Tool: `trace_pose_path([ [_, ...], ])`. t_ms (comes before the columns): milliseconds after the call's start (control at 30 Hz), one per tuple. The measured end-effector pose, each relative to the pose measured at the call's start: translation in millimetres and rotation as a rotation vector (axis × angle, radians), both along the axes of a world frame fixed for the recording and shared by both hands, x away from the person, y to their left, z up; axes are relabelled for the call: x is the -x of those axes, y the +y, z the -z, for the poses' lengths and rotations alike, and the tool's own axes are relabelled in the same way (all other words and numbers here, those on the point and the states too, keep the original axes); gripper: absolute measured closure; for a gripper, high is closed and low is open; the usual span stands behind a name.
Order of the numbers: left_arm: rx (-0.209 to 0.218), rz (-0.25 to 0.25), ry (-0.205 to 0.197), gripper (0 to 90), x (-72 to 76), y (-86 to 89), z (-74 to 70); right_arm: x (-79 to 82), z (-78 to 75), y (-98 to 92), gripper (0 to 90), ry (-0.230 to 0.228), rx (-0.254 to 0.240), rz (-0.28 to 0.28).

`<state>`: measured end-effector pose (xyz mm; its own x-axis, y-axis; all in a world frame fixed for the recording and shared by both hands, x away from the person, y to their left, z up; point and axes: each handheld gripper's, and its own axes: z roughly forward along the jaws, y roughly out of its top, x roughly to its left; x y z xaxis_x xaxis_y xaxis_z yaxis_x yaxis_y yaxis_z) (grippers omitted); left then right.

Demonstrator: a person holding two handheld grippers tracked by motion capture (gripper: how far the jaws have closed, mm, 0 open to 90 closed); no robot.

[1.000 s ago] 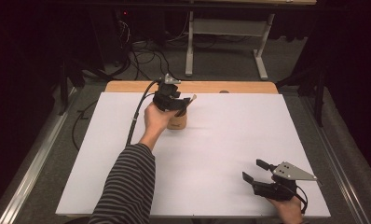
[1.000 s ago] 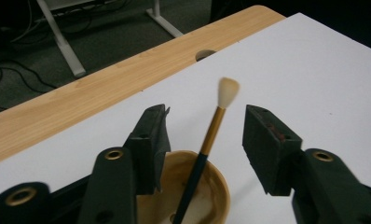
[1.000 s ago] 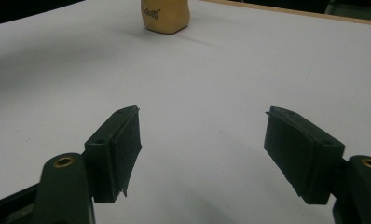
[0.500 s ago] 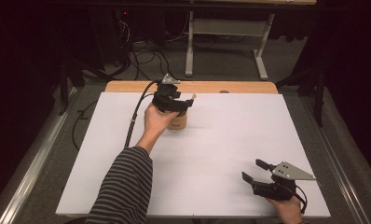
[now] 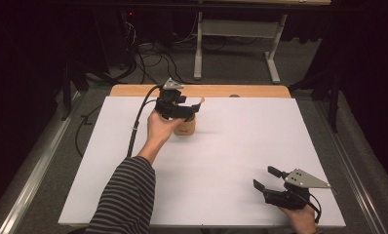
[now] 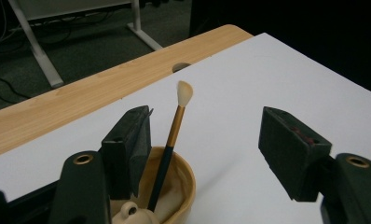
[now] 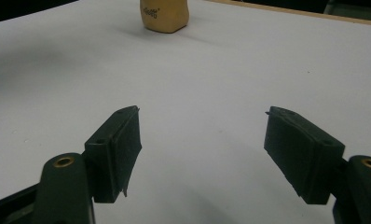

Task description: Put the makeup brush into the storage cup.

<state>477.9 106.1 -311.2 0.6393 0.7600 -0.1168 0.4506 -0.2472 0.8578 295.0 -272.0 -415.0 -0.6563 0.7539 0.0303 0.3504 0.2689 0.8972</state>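
R gripper [image 5: 266, 179] sat nearest, low on the white sheet [image 5: 231, 161], jaws spread wide w/ nothing between them, just bare sheet. Far ahead of its jaws stood the tan cup [image 7: 164, 16], well apart.

L gripper [image 6: 207, 140] was up at the far side over that cup [image 6: 174, 186]. Jaws had just been opening and stood wide apart. The brush [image 6: 170, 140] leaned upright in the cup, bristle tip up, just beside the inner face of the L-hand jaw as seen in the left gripper view; can't tell if it touched that pad. Other jaw was well clear of it, so no grip on the brush. A small pale knob-like piece [image 6: 130, 212] sat at the cup rim below the jaws, unclear what it was.

Looked like a release step: brush dropped in cup, jaws letting go.

To do it well imo:
- finish opening before moving, so neither pad drags the handle
- back out straight up along the handle, no sideways swing, else near jaw tips brush or cup
- keep R gripper parked, it wasn't needed

Beyond the cup: wood table edge [image 6: 81, 102], then floor.
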Motion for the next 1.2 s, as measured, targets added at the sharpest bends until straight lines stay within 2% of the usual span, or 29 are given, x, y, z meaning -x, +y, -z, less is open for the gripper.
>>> trace_pose_path([
  [100, 0.002, 0.002, -0.003, 34.7, 3.7, 2.5, 0.1, 0.1, 0.1, 0.4, 28.8, 0.003, 0.001, 0.001],
  [300, -0.021, 0.012, -0.006, 34.1, 9.7, 5.8, -0.6, 0.3, 0.1, 0.5, 28.8, 0.003, 0.002, 0.003],
  [433, -0.021, 0.014, -0.004, 33.8, 12.0, 8.2, -0.5, -0.4, 0.4, 1.1, 28.8, 0.004, 0.006, 0.004],
  [467, -0.009, 0.010, -0.005, 33.8, 12.7, 9.0, -0.4, -0.4, 0.4, 1.2, 28.8, 0.004, 0.007, 0.004],
  [800, -0.015, 0.008, -0.006, 33.6, 18.2, 12.7, -3.6, -0.2, 0.3, 1.0, 28.8, 0.006, 0.003, 0.008],
  [1200, -0.005, 0.013, -0.009, 33.3, 37.2, 17.6, -8.1, -0.9, 0.0, -0.8, 28.7, 0.000, -0.002, 0.013],
])
